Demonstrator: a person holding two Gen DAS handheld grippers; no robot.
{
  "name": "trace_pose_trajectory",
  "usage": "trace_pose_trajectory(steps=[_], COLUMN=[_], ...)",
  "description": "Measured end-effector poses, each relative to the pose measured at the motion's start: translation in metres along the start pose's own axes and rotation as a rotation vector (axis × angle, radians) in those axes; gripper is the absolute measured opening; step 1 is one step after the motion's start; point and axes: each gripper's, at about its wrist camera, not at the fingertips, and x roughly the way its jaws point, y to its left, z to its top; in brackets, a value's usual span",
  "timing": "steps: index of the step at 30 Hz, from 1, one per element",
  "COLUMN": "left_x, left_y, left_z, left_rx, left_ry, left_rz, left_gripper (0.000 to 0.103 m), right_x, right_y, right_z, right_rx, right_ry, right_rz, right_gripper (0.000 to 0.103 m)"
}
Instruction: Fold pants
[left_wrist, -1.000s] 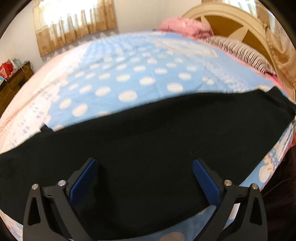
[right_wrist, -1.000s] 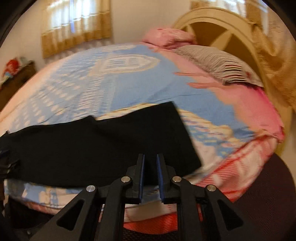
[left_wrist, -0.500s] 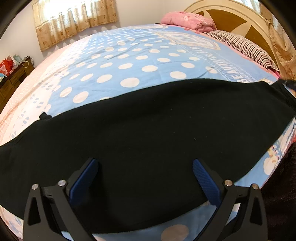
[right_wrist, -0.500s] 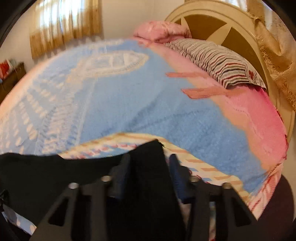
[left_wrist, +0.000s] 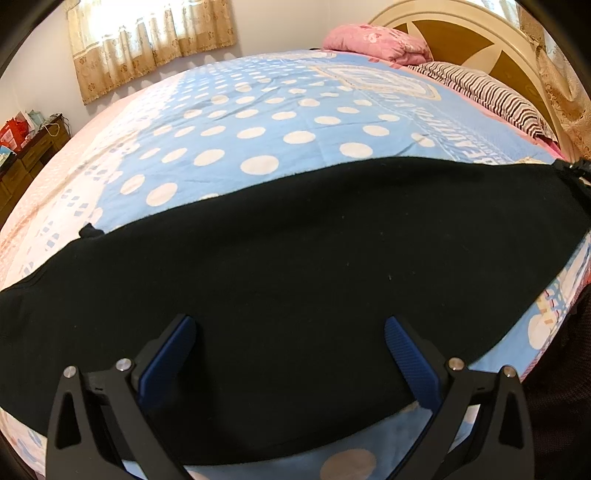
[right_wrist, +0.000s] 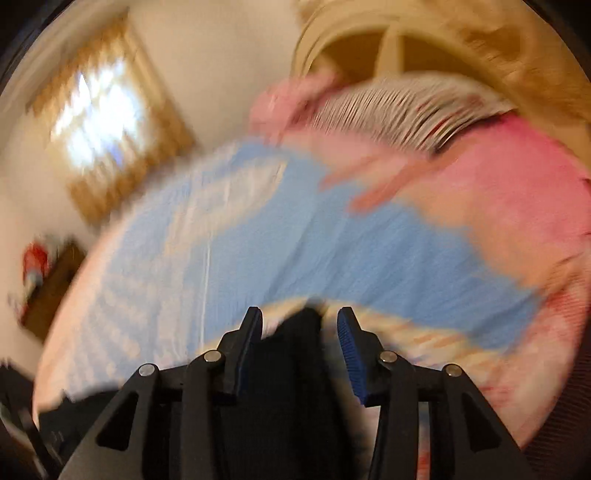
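Lying flat across the near edge of the bed (left_wrist: 258, 122), the black pants (left_wrist: 295, 258) are stretching from the far left of the left wrist view to its far right, where the right gripper (left_wrist: 576, 173) is showing as a small dark shape at the fabric's end. The left gripper (left_wrist: 288, 343) is hovering over the middle of the pants with its jaws spread wide, the blue pads (left_wrist: 406, 354) gripping nothing. In the right wrist view, which is heavily blurred, the right gripper (right_wrist: 299, 332) is standing partly open with a dark fold of the pants (right_wrist: 295, 369) running up between its fingers (right_wrist: 349, 347); whether the pads are touching the cloth I cannot tell. Beyond the pants, the blue polka-dot sheet is covering the bed, with a striped pillow (left_wrist: 487, 96) and a pink pillow (left_wrist: 373, 40) sitting against the headboard (left_wrist: 461, 22). A curtain (left_wrist: 147, 40) is hanging on the far wall, and a dresser (left_wrist: 26, 155) is standing at the left.
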Motion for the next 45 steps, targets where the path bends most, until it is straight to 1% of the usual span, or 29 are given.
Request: trace_pose_trajectory(steps=[2,3,4,5,6,9,10,12,13,15,16,17,18,19,21,22,26,29,30,31,32,33,34,35,36,38,40,42,45], left_x=[-0.002,-0.005,-0.006,-0.009,-0.012,-0.018,-0.019,-0.015,-0.012,-0.006,-0.002,-0.001,-0.005,-0.009,-0.019,-0.024,-0.046,-0.049,-0.049,-0.047,-0.046,-0.045,-0.043,-0.042,-0.042,-0.042,-0.037,-0.037,-0.04], left_y=[0.002,0.004,0.006,0.007,0.008,0.008,0.008,0.005,0.004,0.002,0.002,0.004,0.008,0.011,0.018,0.02,0.035,0.049,0.056,0.06,0.069,0.074,0.079,0.083,0.09,0.1,0.108,0.115,0.121], left_z=[0.0,0.0,0.0,0.001,0.001,0.005,0.005,0.005,0.003,0.001,-0.001,-0.003,-0.005,-0.006,-0.006,-0.005,0.004,0.006,0.006,0.006,0.005,0.004,0.003,0.001,-0.002,-0.01,-0.014,-0.018,-0.022], left_rx=[-0.009,-0.02,-0.024,-0.028,-0.032,-0.042,-0.041,-0.027,-0.019,-0.002,0.009,0.01,-0.006,-0.018,-0.04,-0.05,-0.093,-0.13,-0.146,-0.158,-0.18,-0.195,-0.209,-0.226,-0.244,-0.273,-0.31,-0.336,-0.355], left_ry=[-0.005,-0.017,-0.026,-0.046,-0.06,-0.104,-0.107,-0.092,-0.076,-0.041,-0.019,-0.014,-0.025,-0.032,-0.075,-0.097,-0.204,-0.23,-0.227,-0.224,-0.218,-0.214,-0.21,-0.205,-0.197,-0.185,-0.169,-0.157,-0.158], left_rz=[-0.005,0.002,0.007,0.009,0.009,-0.005,-0.01,-0.002,0.013,0.038,0.051,0.045,0.035,0.037,0.034,0.034,0.05,0.078,0.09,0.1,0.118,0.127,0.134,0.139,0.144,0.149,0.149,0.136,0.125], left_gripper=[0.103,0.103,0.103,0.103,0.103,0.103,0.103,0.103,0.103,0.103,0.103,0.103,0.103,0.103,0.103,0.103,0.103,0.103,0.103,0.103,0.103,0.103,0.103,0.103,0.103,0.103,0.103,0.103,0.103], right_x=[-0.033,-0.041,-0.046,-0.05,-0.051,-0.041,-0.032,-0.01,-0.013,-0.023,-0.037,-0.047,-0.057,-0.063,-0.068,-0.066,-0.039,-0.017,-0.013,-0.012,-0.009,-0.007,-0.006,-0.005,-0.005,-0.005,-0.005,-0.013,-0.035], right_y=[0.001,0.008,0.019,0.032,0.041,0.048,0.046,0.038,0.035,0.03,0.025,0.022,0.019,0.016,0.014,0.014,0.02,0.024,0.028,0.034,0.04,0.044,0.048,0.05,0.052,0.048,0.047,0.053,0.083], right_z=[-0.001,-0.005,-0.012,-0.023,-0.034,-0.059,-0.063,-0.073,-0.071,-0.062,-0.057,-0.054,-0.051,-0.048,-0.047,-0.047,-0.056,-0.067,-0.071,-0.074,-0.077,-0.079,-0.081,-0.082,-0.083,-0.08,-0.074,-0.069,-0.062], right_rx=[-0.01,-0.058,-0.124,-0.19,-0.227,-0.231,-0.228,-0.212,-0.192,-0.128,-0.076,-0.05,-0.03,-0.018,-0.006,-0.011,-0.05,-0.122,-0.156,-0.207,-0.252,-0.282,-0.306,-0.333,-0.351,-0.335,-0.316,-0.304,-0.303], right_ry=[-0.093,-0.086,-0.074,-0.062,-0.045,0.035,0.069,0.173,0.142,0.13,0.067,0.015,-0.028,-0.052,-0.082,-0.083,-0.012,0.054,0.058,0.051,0.068,0.077,0.084,0.09,0.091,0.1,0.122,0.113,0.063], right_rz=[-0.082,-0.112,-0.137,-0.15,-0.141,-0.097,-0.103,-0.115,-0.089,-0.062,-0.03,-0.017,-0.012,-0.016,-0.026,-0.03,-0.057,-0.113,-0.136,-0.162,-0.187,-0.208,-0.222,-0.242,-0.251,-0.233,-0.215,-0.206,-0.092], right_gripper=[0.044,0.042,0.022,0.012,0.009,0.009,0.009,0.009,0.01,0.01,0.01,0.011,0.022,0.049,0.075,0.075,0.075,0.073,0.073,0.07,0.066,0.053,0.048,0.045,0.038,0.03,0.014,0.011,0.01])
